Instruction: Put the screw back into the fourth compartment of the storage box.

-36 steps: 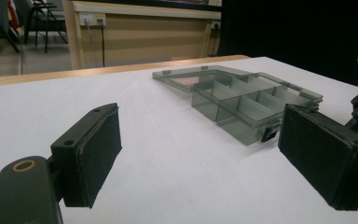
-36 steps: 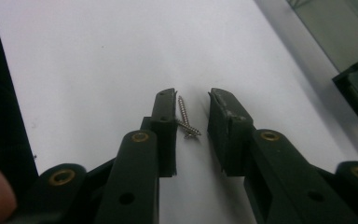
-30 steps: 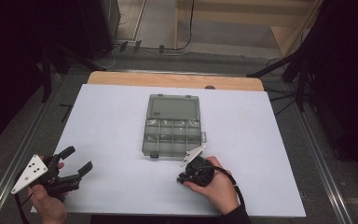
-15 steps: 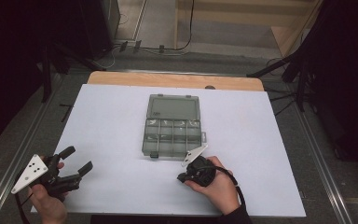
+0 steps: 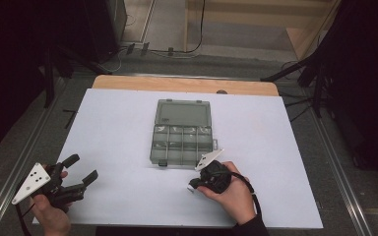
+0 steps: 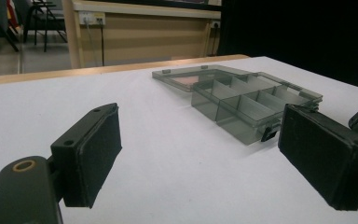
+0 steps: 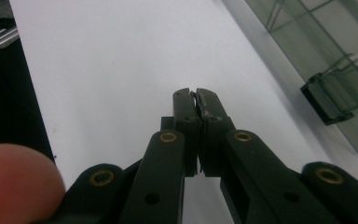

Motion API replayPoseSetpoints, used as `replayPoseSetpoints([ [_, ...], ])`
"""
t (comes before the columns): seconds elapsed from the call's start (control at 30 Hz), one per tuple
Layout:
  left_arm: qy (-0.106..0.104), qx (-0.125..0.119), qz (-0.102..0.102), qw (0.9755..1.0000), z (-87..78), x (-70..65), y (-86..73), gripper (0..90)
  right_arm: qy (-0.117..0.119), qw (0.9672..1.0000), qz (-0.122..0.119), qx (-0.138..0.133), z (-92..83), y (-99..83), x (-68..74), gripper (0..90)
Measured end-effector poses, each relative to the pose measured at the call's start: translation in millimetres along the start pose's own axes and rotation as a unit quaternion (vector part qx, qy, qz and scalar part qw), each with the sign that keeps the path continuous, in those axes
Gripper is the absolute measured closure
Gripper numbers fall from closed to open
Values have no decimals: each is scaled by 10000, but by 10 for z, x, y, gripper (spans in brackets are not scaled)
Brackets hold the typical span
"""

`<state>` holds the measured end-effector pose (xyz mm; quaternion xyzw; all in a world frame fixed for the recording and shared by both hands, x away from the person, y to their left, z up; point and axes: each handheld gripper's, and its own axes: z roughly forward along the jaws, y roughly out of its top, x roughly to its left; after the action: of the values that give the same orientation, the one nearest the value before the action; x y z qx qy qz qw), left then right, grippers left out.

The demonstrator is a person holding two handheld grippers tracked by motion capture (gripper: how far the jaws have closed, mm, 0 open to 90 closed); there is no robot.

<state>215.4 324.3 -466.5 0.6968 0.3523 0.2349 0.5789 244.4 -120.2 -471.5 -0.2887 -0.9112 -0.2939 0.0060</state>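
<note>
Translucent grey plastic compartment box (image 5: 182,132), lying open flat near the middle of the white counter (image 5: 118,132), lid folded back on the far side, tray with its rows of small divided cells on the near side. Just ahead of the right claw (image 5: 193,185) and a little to its far side, near but apart; well ahead and off to the right of the left claw (image 5: 81,168). Small dark latch (image 7: 328,100) on the tray's near edge, close beside the right claw's tips in the right gripper view, not touching.

Right claw: pressed fully together, pads meeting, nothing between them, tips low over bare white counter, held in a hand (image 5: 231,194) at the near edge; jaws just been closing the last bit, with nothing caught. Left claw: spread wide, nothing between the pads (image 6: 98,144), resting low near the counter's near left corner.

Between each claw and the box, bare white surface, nothing in the way. Beyond the box, a strip of bare wooden edge (image 5: 187,84) along the counter's far side, then grey floor with black cables (image 5: 197,29), dark stand legs (image 5: 295,73) and black drapes at both sides.
</note>
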Motion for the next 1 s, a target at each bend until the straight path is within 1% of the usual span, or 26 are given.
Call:
replayPoseSetpoints([
  [0.1, -1, 1, -5, 10000, 1, -3, 0, 133, -28, 10000, 25, -50, -38, 4, -13, 897],
  [0.33, 2, 1, -4, 10000, 1, -11, 2, 133, -53, 10000, 23, -72, -98, 29, -37, 898],
  [0.63, -4, -26, 8, 10000, -8, -9, 4, 133, -127, 9998, -9, -137, -215, 104, -92, 898],
  [1.0, -3, -60, -12, 10000, -10, -17, 6, 133, -224, 9995, 33, -198, -350, 216, -191, 897],
])
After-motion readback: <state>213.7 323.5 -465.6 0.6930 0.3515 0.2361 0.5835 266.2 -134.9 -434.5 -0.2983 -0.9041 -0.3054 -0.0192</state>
